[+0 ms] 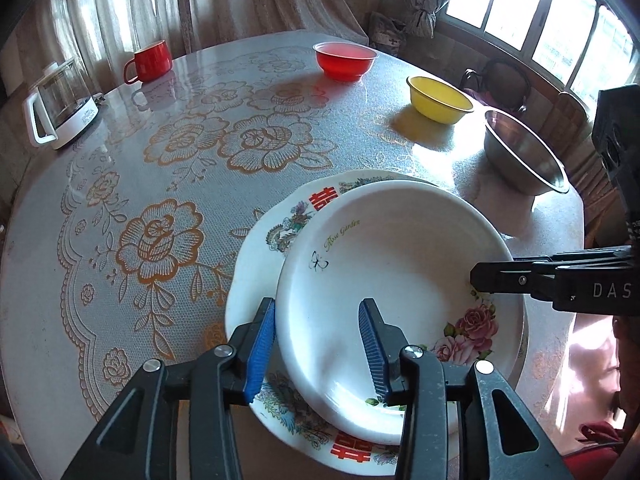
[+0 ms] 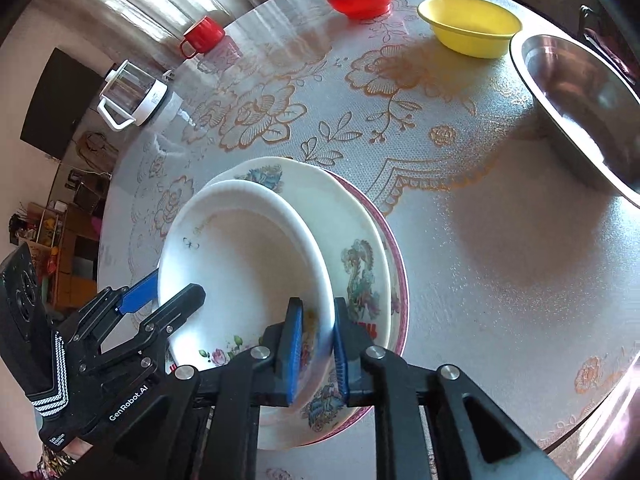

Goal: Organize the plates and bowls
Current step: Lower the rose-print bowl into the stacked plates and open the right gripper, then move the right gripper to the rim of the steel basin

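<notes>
steel bowl (image 2: 588, 108) cut off at right edge, pink-rimmed plate (image 2: 396, 264) mostly hidden, perhaps bottommost

Pale curtains (image 1: 132, 4) hang at the far wall; bright windows (image 1: 532, 12) at the right light the flower-patterned counter (image 1: 160, 184).

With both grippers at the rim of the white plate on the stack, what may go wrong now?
1. The white rose plate sits off-centre on the patterned plate; it may slide.
2. The right gripper straddles its rim; lifting away may drag the plate.
3. The stack lies near the table edge.
</notes>
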The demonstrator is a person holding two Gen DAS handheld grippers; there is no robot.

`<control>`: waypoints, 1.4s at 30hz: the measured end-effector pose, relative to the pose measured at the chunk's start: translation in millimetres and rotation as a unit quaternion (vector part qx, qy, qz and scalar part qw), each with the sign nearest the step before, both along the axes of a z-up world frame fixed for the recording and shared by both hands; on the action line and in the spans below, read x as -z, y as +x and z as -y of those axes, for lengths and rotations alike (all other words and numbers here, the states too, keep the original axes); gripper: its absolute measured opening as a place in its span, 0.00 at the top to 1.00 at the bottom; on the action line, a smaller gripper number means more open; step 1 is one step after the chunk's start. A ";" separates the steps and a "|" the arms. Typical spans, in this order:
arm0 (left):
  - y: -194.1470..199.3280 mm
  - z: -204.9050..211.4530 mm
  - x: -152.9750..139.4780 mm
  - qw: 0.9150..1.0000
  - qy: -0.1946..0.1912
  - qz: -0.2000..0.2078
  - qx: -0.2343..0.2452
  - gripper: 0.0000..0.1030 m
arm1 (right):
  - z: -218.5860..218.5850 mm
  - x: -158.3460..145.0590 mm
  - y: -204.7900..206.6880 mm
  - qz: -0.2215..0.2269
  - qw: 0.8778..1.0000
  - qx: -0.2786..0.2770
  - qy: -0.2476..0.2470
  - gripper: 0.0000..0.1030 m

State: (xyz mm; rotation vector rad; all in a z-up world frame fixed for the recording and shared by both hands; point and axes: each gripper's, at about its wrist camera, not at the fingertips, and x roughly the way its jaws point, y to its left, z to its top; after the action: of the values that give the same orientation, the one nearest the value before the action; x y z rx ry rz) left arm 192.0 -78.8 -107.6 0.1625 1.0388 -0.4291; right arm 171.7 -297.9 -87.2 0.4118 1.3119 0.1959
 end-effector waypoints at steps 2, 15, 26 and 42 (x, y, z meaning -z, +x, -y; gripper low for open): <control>-1.2 1.2 0.4 1.000 0.005 0.003 0.002 0.57 | -3.5 -2.7 -0.5 0.004 1.000 -0.007 -0.016 0.82; 0.5 -5.0 -3.6 1.000 -0.009 -0.007 -0.009 0.56 | -4.3 -10.0 -6.5 0.006 0.999 -0.013 -0.046 0.78; -9.0 -6.4 -5.9 1.000 -0.007 -0.013 0.005 0.55 | -10.8 -11.7 -9.7 -0.004 0.998 -0.027 -0.054 0.77; -8.8 -23.2 -50.0 0.995 -0.087 0.020 -0.035 0.31 | 34.0 -43.3 -39.8 0.057 0.996 0.056 -0.033 0.77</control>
State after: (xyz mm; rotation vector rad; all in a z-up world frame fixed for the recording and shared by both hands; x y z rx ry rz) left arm 183.2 -55.6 -57.6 -0.0209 0.9593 -0.4496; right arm 131.9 -331.9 -44.0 0.4107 1.1766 0.0802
